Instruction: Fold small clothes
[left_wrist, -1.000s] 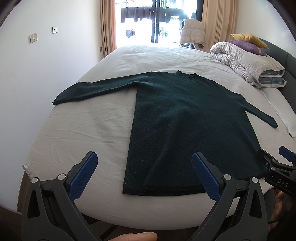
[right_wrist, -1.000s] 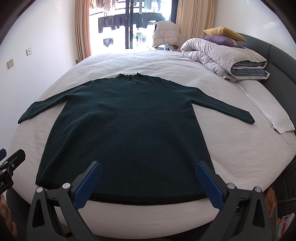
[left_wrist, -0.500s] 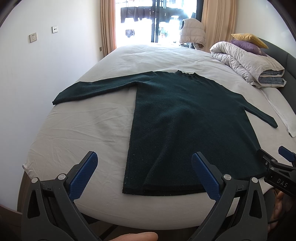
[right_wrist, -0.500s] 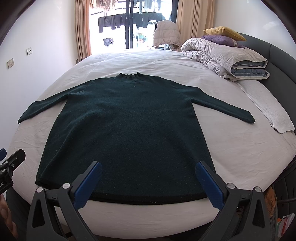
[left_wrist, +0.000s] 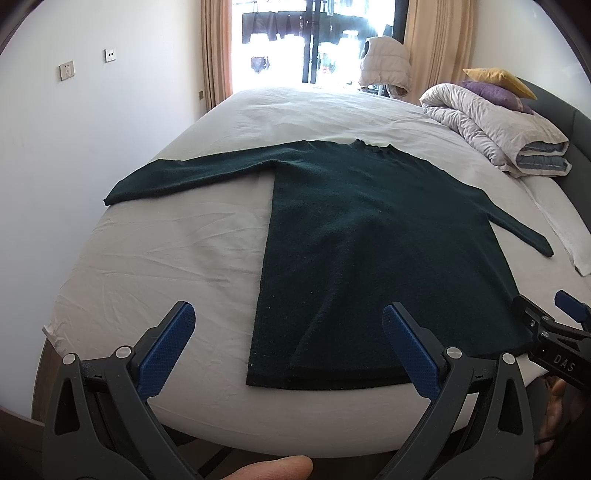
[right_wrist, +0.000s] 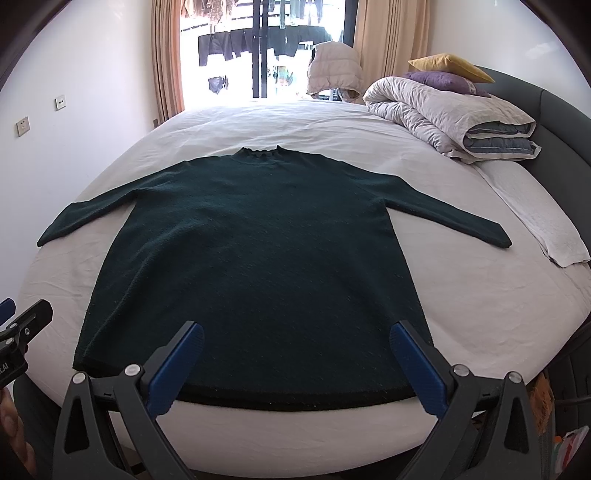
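Ahead of both tools, on one white-sheeted bed (right_wrist: 480, 295): one dark green long-sleeved knit sweater (right_wrist: 258, 258), spread flat, hem nearest. Likely soft, limp, light; best pinched at hem corners or cuffs. Left gripper (left_wrist: 288, 347) and right gripper (right_wrist: 295, 363) spread wide, holding nothing.

Barely a flicker across the second, sweater (right_wrist: 258, 266) slid a hair lower and rightward in the right wrist view, right gripper (right_wrist: 297, 352) nudged slightly, left wrist view crept a touch, left gripper (left_wrist: 288, 334) shifted faintly by the hem.
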